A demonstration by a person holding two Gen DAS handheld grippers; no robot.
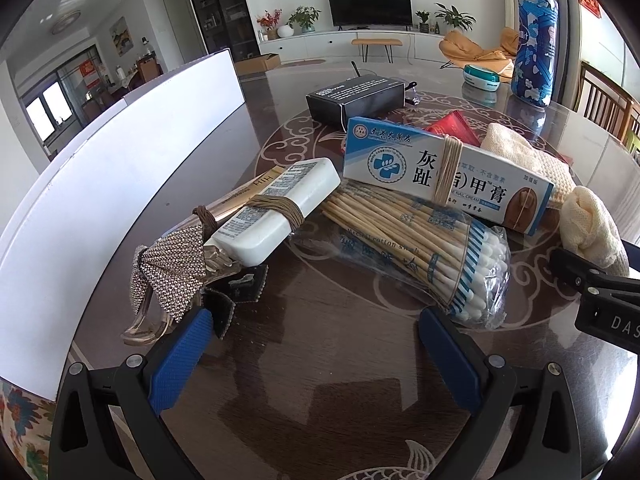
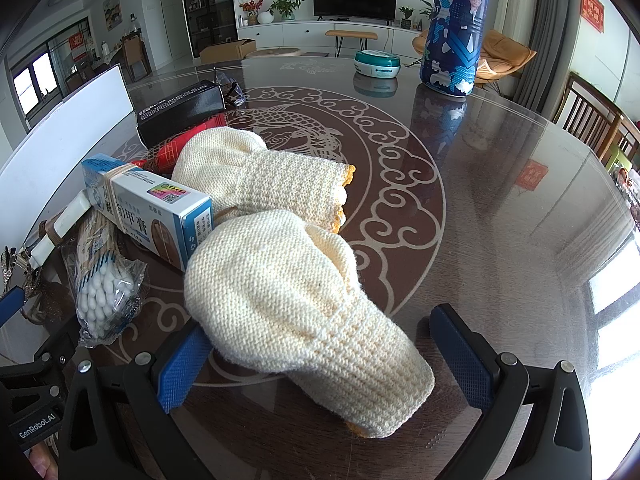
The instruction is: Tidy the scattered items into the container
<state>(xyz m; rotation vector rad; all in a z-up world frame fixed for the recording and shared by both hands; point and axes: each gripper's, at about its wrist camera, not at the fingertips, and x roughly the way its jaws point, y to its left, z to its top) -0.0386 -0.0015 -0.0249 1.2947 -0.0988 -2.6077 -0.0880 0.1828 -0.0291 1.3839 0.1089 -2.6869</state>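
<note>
My left gripper (image 1: pixel 316 356) is open and empty above the dark table, just short of a bag of cotton swabs (image 1: pixel 416 256). Left of it lie a white tube tied with cord (image 1: pixel 276 212) and a rhinestone hair clip (image 1: pixel 172 276). A blue-white cream box (image 1: pixel 444 172) rests on the swabs. The white container (image 1: pixel 100 184) stands along the left. My right gripper (image 2: pixel 324 356) is open, its jaws on either side of a cream knitted glove (image 2: pixel 300 312); a second glove (image 2: pixel 260 176) lies behind. The box (image 2: pixel 148 208) and swabs (image 2: pixel 104 292) also show in the right wrist view.
A black box (image 1: pixel 356 100) and a red packet (image 1: pixel 452 124) lie further back. A tall blue can (image 2: pixel 452 28) and a teal round tin (image 2: pixel 378 62) stand at the far side. The container wall (image 2: pixel 68 120) is at the left. Wooden chairs (image 2: pixel 592 120) are at the right.
</note>
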